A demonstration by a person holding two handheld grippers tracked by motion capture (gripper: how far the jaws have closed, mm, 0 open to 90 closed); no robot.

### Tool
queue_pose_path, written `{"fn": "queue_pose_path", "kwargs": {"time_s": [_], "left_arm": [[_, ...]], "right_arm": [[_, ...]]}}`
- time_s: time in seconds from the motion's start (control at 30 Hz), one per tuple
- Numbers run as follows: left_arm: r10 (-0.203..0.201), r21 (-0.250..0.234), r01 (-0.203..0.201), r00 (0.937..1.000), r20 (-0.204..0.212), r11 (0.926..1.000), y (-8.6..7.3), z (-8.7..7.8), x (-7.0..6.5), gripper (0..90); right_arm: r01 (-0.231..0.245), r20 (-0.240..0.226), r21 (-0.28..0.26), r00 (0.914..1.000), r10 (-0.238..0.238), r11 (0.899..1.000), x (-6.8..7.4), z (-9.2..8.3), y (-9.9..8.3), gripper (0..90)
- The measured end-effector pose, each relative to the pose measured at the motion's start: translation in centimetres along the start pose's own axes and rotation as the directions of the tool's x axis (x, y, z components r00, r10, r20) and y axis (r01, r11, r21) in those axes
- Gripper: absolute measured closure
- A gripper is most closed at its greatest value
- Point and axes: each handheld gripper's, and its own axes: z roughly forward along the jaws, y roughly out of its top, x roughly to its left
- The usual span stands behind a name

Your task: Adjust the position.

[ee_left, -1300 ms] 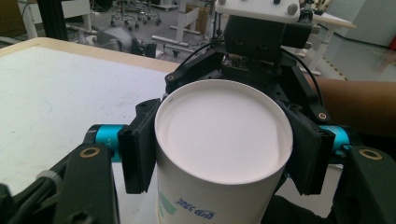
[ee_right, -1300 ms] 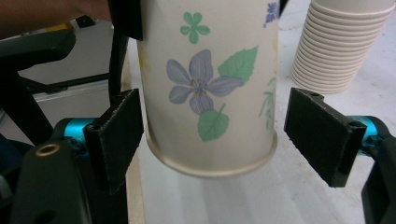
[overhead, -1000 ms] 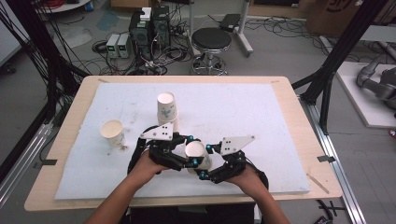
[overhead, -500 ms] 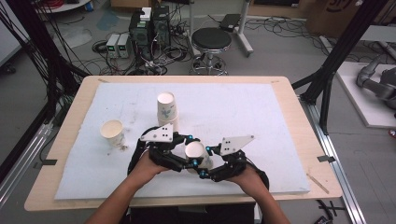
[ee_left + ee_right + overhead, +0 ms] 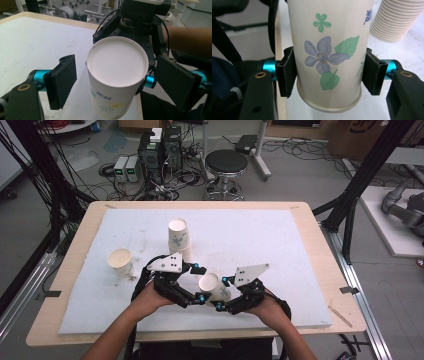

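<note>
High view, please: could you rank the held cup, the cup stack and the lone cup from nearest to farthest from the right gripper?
1. Held cup, clamped in the right gripper.
2. Cup stack, beyond it, up-left.
3. Lone cup, far left on the white mat.

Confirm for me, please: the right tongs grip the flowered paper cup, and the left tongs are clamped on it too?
Not quite. The right tongs do grip the flowered paper cup, but the left tongs have just been opening and stand clear of it, as the left gripper view shows.
</note>
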Motion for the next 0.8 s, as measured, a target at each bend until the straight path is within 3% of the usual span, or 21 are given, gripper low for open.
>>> {"fn": "queue_pose_path", "kwargs": {"time_s": [0.37,0.8], "left_arm": [[0.020,0.091,-0.018,0.9997,-0.015,0.9957,0.3,-0.7,0.3,16.8],[0.035,0.182,-0.036,0.9993,0.008,0.9826,0.5,0.1,0.3,18.3]], "right_arm": [[0.058,-0.010,0.127,0.9983,-0.057,0.990,-0.4,0.5,1.0,37.3],[0.133,-0.036,0.253,0.9912,-0.128,0.958,0.1,1.4,2.6,36.9]]}}
